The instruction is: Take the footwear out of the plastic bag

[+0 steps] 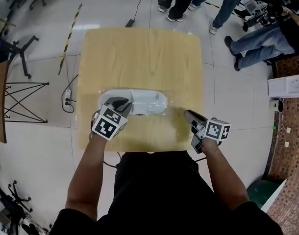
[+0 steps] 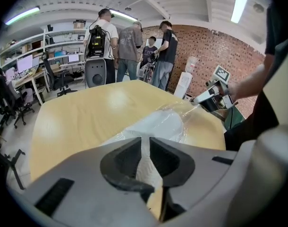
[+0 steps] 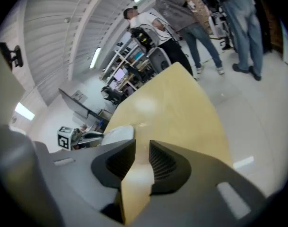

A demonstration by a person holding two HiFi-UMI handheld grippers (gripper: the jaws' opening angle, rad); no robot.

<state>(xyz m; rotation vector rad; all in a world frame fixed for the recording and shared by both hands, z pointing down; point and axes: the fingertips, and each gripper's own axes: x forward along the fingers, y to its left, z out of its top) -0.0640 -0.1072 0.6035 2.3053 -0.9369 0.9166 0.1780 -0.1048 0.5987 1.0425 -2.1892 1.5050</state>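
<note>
A white shoe (image 1: 148, 102) lies sealed in a clear plastic bag (image 1: 170, 103) near the front middle of the wooden table (image 1: 139, 58). My left gripper (image 1: 121, 104) is at the shoe's left end. In the left gripper view its jaws (image 2: 144, 143) are closed on white material of the bagged shoe (image 2: 163, 124), which fills the narrow gap between them. To the right of the bag, my right gripper (image 1: 189, 116) hovers over bare table. Its jaws (image 3: 142, 150) stand slightly apart with only tabletop showing between them, and the shoe (image 3: 118, 134) lies off to its left.
Several people (image 1: 181, 1) stand on the floor beyond the table's far edge, and one sits at the right (image 1: 267, 38). A power strip (image 1: 67, 100) and cables lie on the floor to the left. The table's far half is bare wood.
</note>
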